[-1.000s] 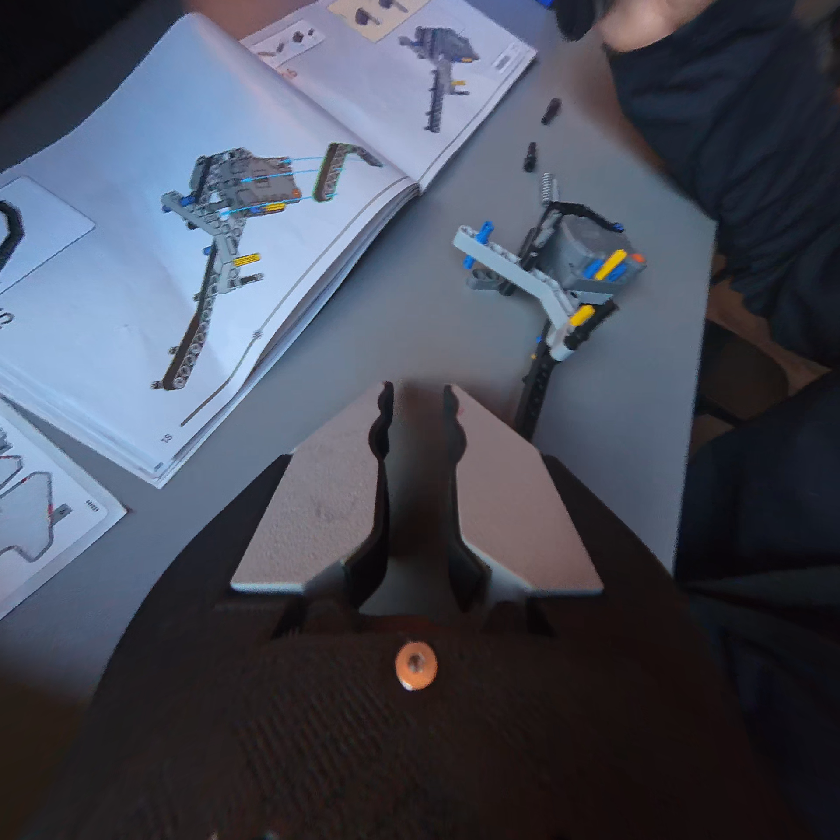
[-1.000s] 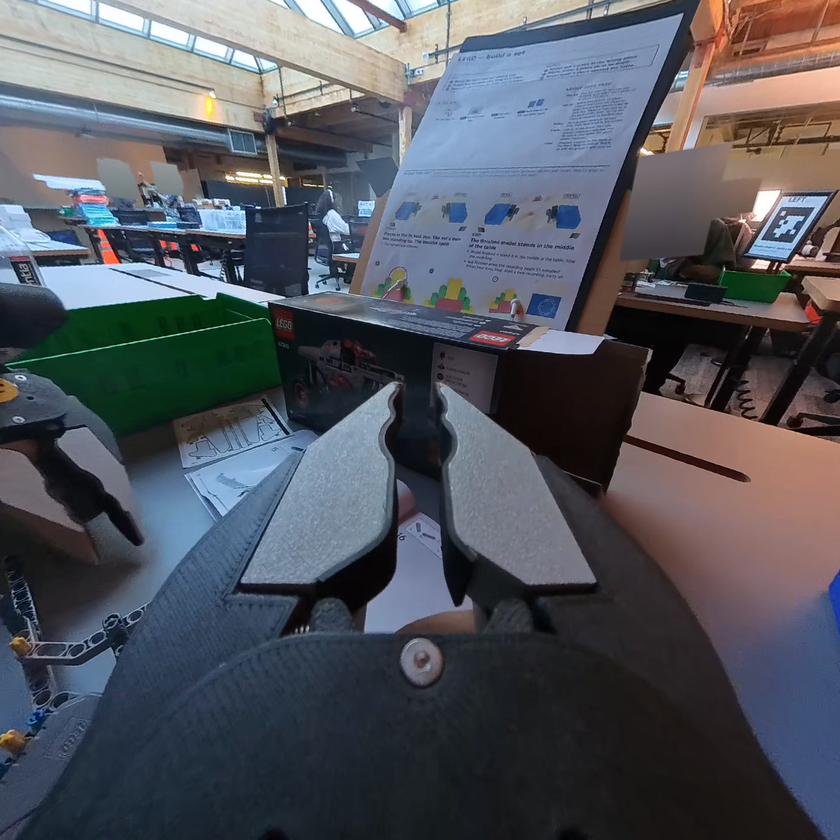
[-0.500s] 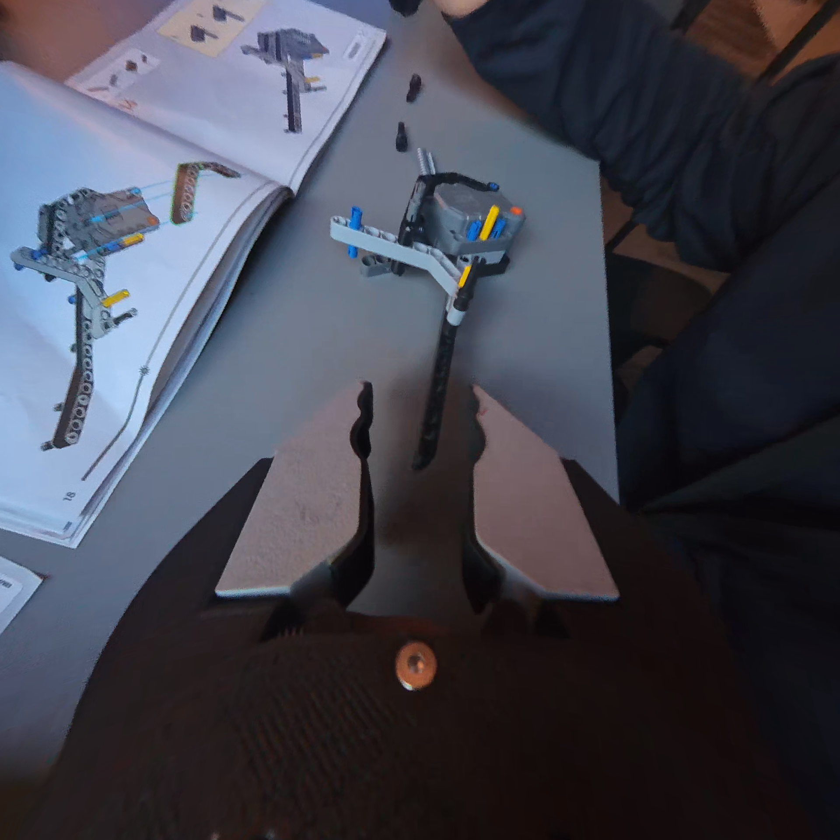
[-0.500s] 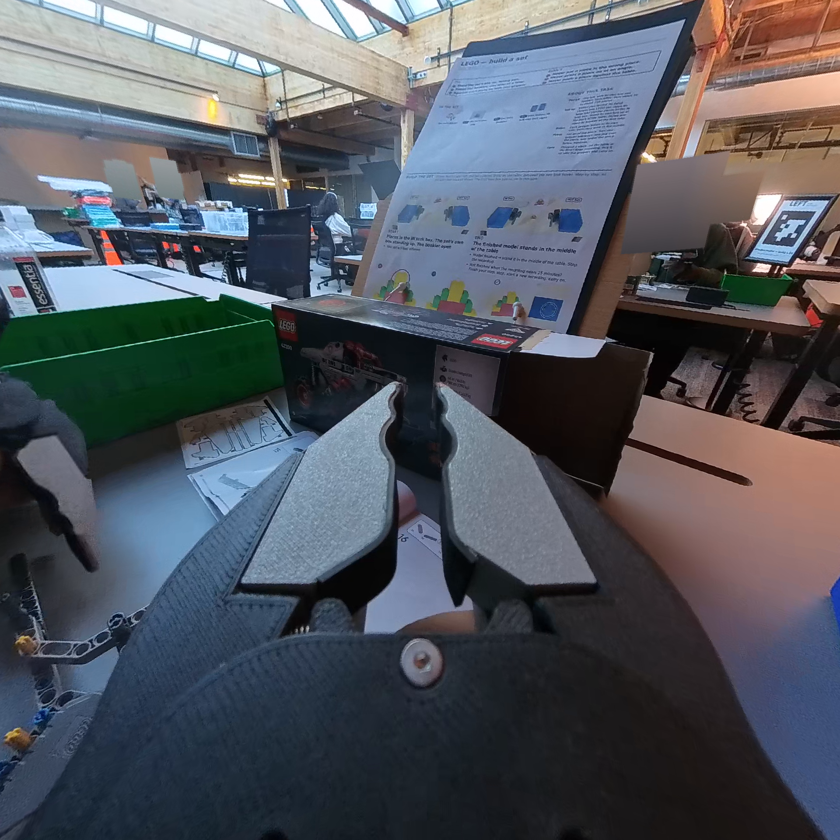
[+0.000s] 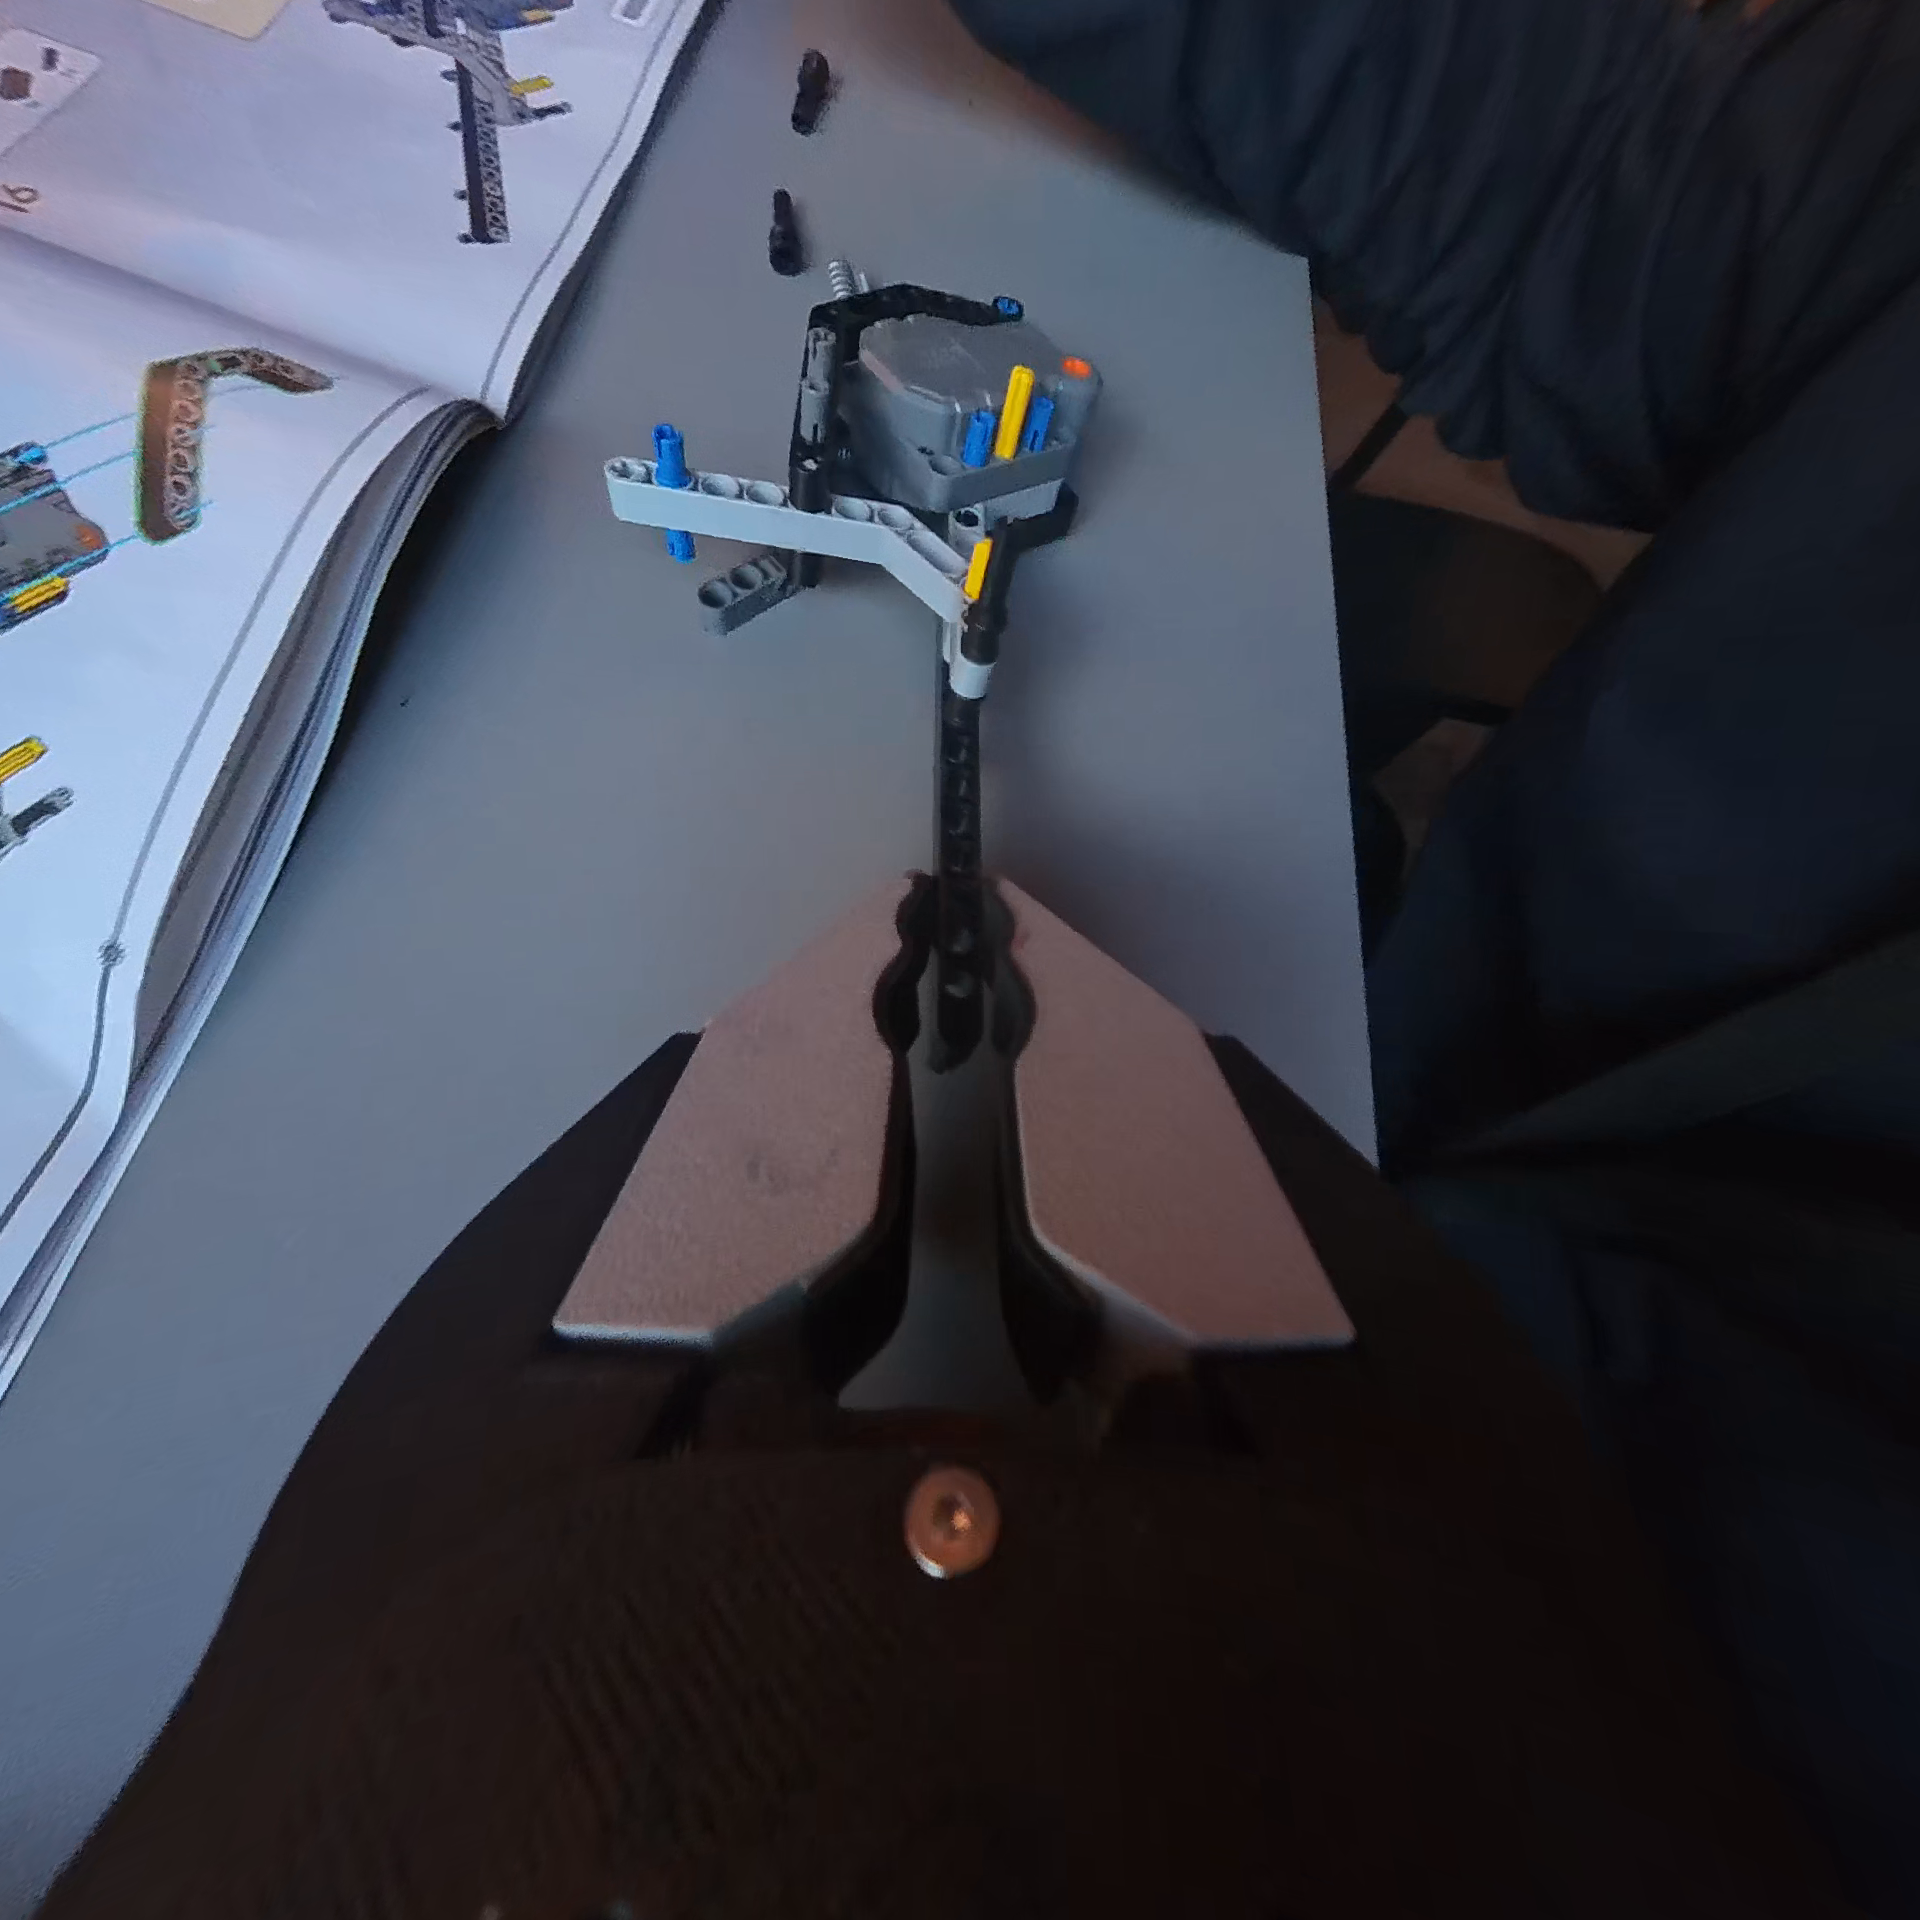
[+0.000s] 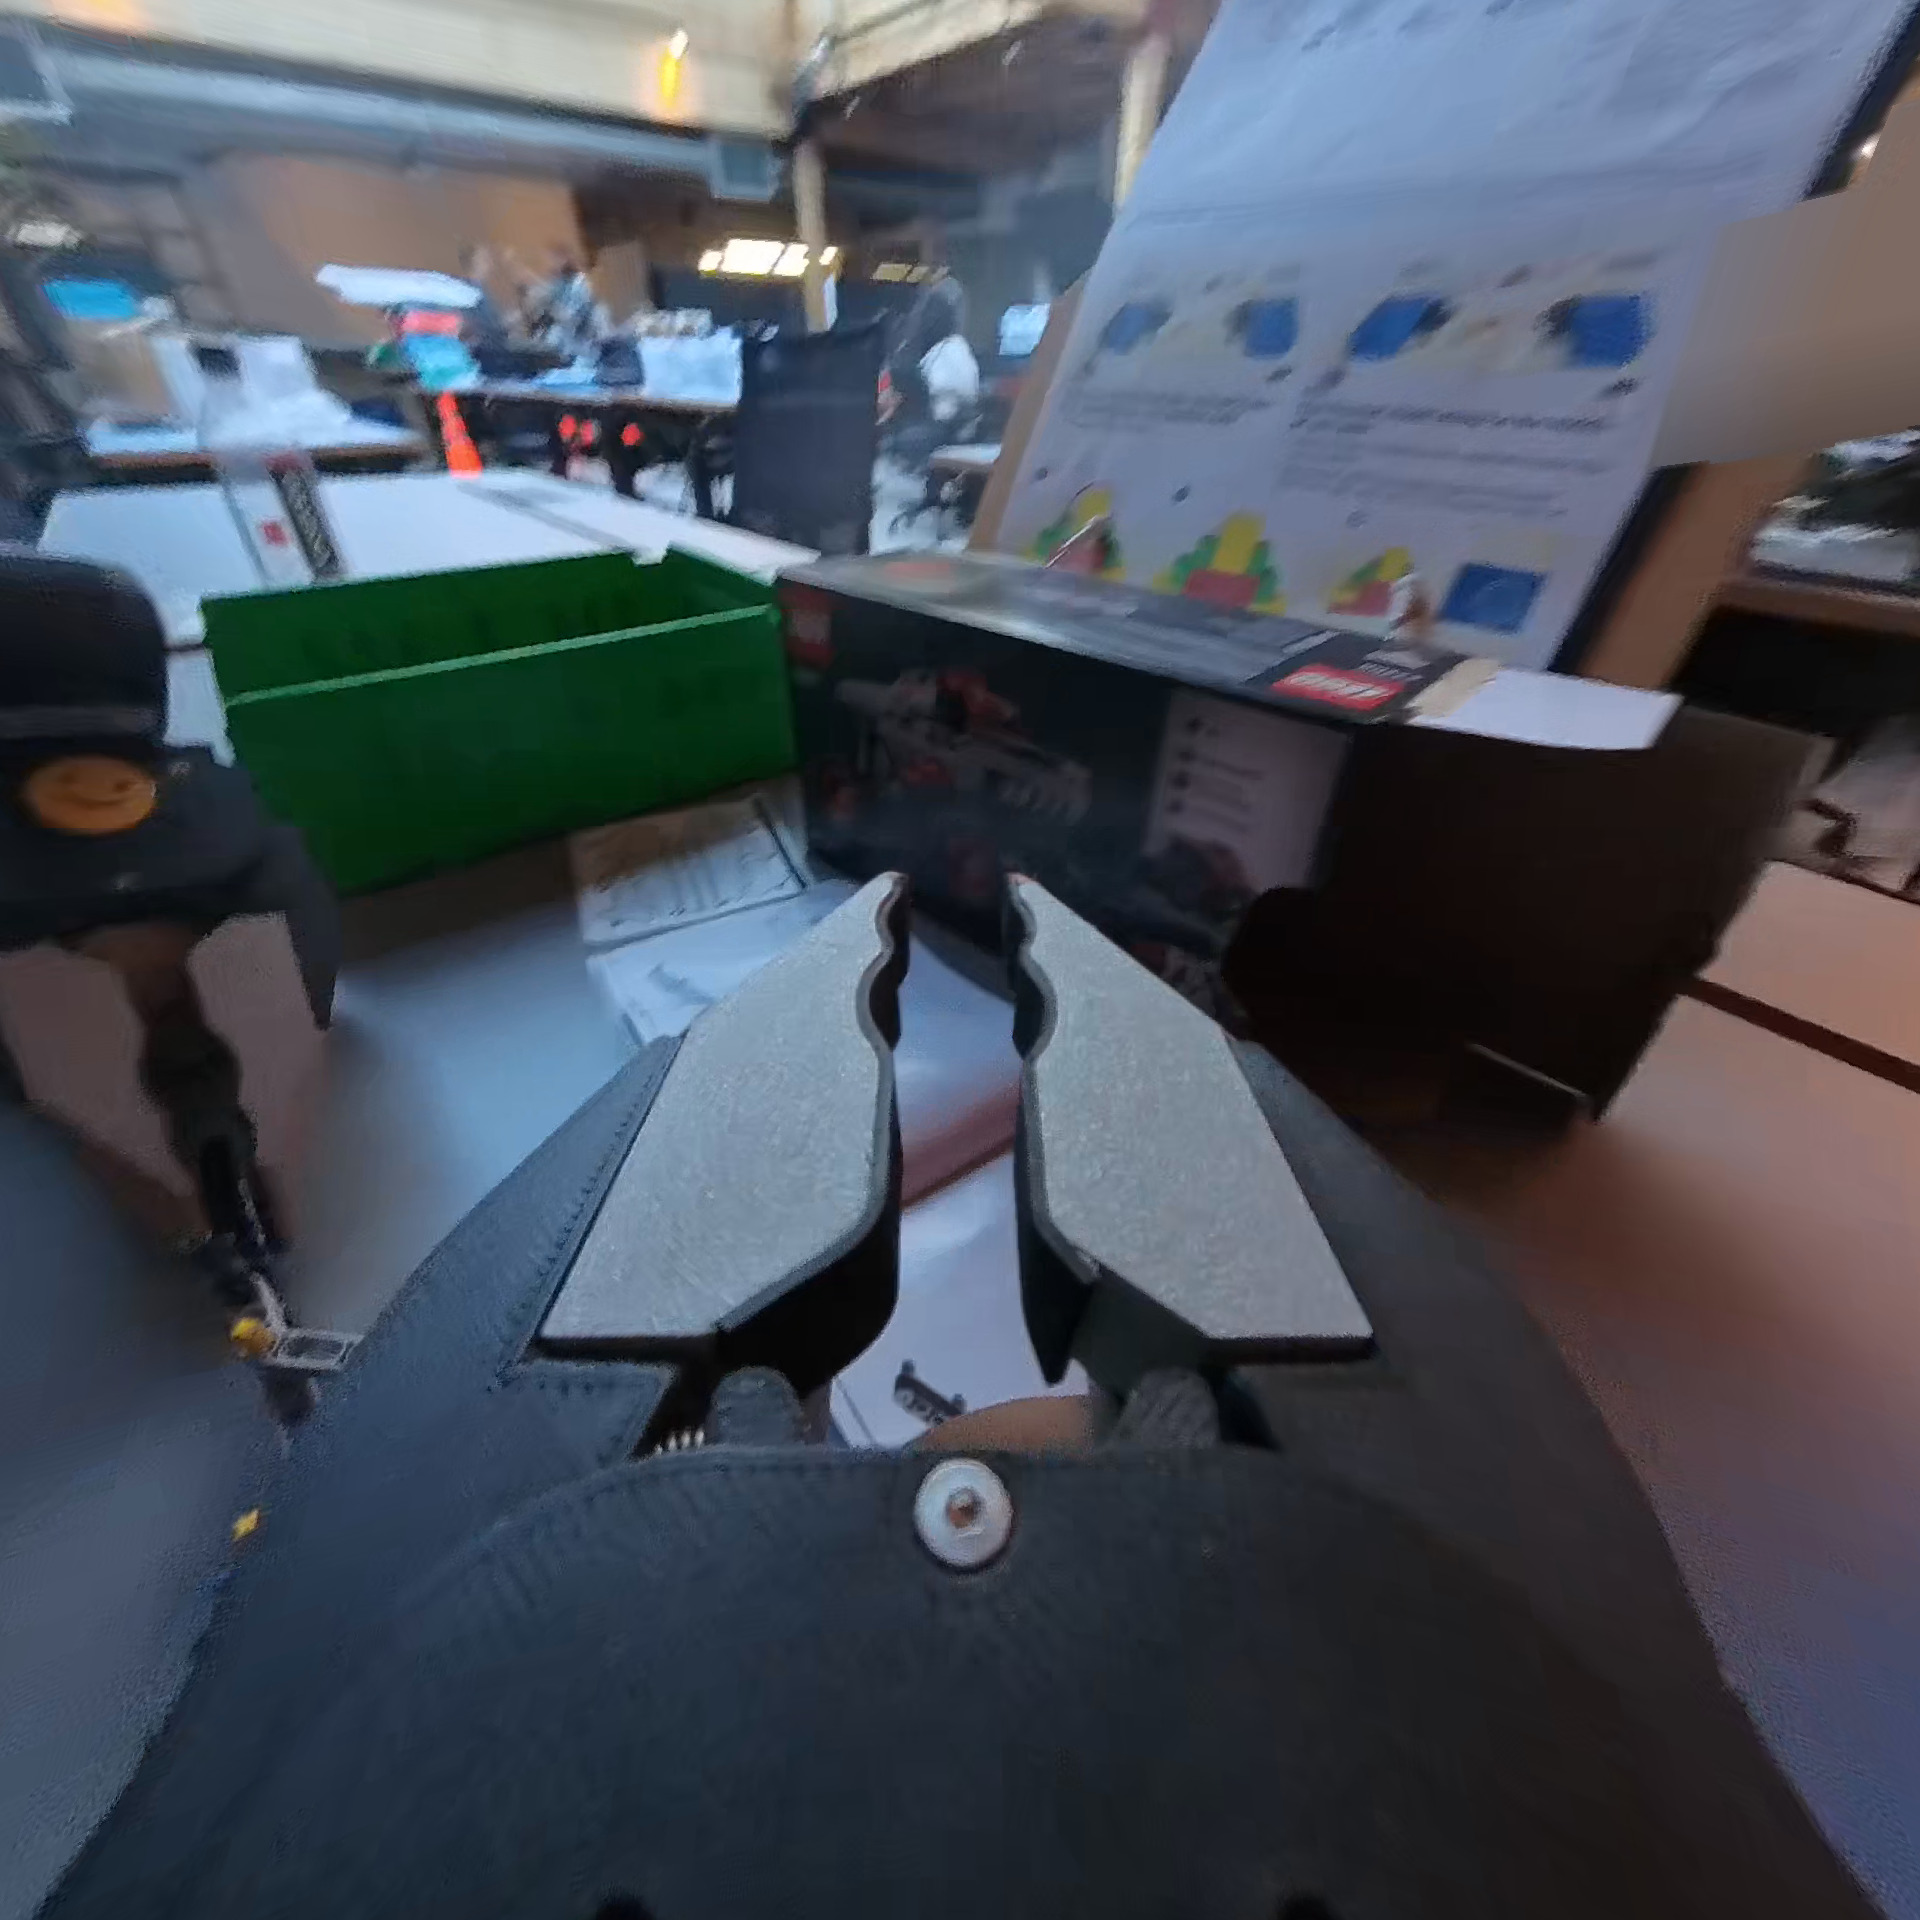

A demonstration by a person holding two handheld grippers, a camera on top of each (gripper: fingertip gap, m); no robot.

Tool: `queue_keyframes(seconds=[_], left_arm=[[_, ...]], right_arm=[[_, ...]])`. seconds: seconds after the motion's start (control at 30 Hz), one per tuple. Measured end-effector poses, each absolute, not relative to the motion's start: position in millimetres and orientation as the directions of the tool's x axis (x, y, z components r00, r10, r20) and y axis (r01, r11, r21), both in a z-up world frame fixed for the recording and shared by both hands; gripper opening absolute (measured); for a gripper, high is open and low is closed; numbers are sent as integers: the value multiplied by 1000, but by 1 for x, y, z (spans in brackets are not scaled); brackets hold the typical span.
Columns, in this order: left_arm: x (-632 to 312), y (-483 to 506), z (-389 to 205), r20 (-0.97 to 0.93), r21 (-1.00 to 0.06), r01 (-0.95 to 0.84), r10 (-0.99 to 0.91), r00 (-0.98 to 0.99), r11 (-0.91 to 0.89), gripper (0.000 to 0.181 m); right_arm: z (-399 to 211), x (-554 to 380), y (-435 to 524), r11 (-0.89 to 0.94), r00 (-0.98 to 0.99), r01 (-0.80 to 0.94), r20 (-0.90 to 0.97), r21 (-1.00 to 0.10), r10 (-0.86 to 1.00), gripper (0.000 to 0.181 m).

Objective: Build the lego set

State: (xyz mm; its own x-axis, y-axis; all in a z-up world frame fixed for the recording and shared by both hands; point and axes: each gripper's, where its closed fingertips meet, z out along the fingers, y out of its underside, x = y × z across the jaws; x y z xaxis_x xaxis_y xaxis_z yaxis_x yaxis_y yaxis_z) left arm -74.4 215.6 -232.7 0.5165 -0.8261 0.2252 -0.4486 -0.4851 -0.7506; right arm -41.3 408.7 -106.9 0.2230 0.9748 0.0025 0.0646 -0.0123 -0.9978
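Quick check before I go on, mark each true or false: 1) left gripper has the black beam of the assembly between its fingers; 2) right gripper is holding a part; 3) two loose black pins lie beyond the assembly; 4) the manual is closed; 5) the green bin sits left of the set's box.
1) True: the left gripper is closed on the black beam of the assembly.
2) False: the right gripper holds nothing; its fingers stand slightly apart.
3) True: two black pins lie there.
4) False: the manual lies open.
5) True: the green bin is left of the box.
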Motion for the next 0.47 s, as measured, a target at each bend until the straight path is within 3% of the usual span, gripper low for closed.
queue_keyframes(seconds=[0.13,0.27,0.47], left_arm=[[-72,216,-233,216,-753,-452,-829,516,-477,6],[-70,215,-233,235,-747,-452,-829,507,-488,6],[-72,204,-234,220,-745,-479,-849,480,-464,6]], right_arm=[[-120,-53,388,83,136,143,103,-986,985,17],[-136,-61,362,89,-20,208,87,-974,996,18],[-152,-50,363,163,-56,323,153,-932,987,21]])
